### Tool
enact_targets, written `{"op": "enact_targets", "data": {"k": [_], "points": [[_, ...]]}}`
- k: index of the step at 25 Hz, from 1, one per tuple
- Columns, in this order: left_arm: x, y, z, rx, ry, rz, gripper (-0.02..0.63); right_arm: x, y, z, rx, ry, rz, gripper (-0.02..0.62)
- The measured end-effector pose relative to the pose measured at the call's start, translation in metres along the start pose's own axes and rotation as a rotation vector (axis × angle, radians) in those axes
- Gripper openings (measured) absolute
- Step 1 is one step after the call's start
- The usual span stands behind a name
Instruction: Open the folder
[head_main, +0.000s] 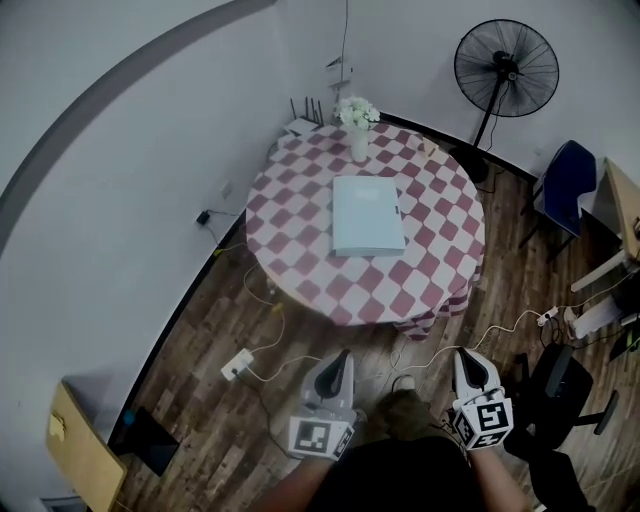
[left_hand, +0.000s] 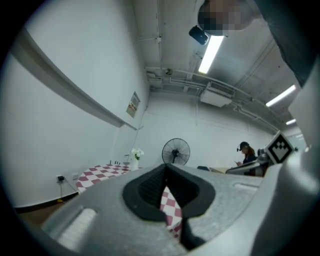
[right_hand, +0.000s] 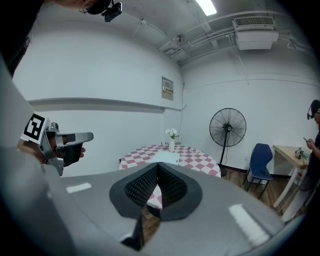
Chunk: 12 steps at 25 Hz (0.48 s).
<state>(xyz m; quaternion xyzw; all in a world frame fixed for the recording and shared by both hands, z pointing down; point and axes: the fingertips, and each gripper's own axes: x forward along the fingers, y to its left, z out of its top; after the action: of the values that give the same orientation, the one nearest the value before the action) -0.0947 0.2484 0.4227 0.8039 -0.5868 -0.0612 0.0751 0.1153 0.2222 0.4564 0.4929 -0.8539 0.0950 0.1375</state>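
Folder (head_main: 367, 215) lay closed and flat on the middle of the checked table (head_main: 290, 200), well apart from me. My left claw (head_main: 343, 357) was shut on nothing, and my right claw (head_main: 463, 357) likewise.

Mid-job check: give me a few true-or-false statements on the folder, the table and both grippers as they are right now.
1. The pale blue folder lies closed on the round table with the red-and-white checked cloth. True.
2. The left gripper grips the folder. False: its jaws are shut on nothing, short of the table.
3. The white vase of flowers stands on the folder. False: it stands on the cloth beyond the folder, apart from it.
4. The right gripper has its jaws shut and empty. True.
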Motion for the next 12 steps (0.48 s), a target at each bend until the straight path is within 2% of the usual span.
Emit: {"op": "enact_targets", "data": {"k": [4, 12], "points": [[0.015, 0.010, -0.008, -0.040, 0.022, 0.016, 0.003, 0.025, -0.002, -0.003, 0.026, -0.002, 0.032, 0.002], [0.081, 0.014, -0.034, -0.003, 0.122, 0.023, 0.005, 0.096, -0.028, 0.004, 0.095, -0.015, 0.105, 0.003]]}}
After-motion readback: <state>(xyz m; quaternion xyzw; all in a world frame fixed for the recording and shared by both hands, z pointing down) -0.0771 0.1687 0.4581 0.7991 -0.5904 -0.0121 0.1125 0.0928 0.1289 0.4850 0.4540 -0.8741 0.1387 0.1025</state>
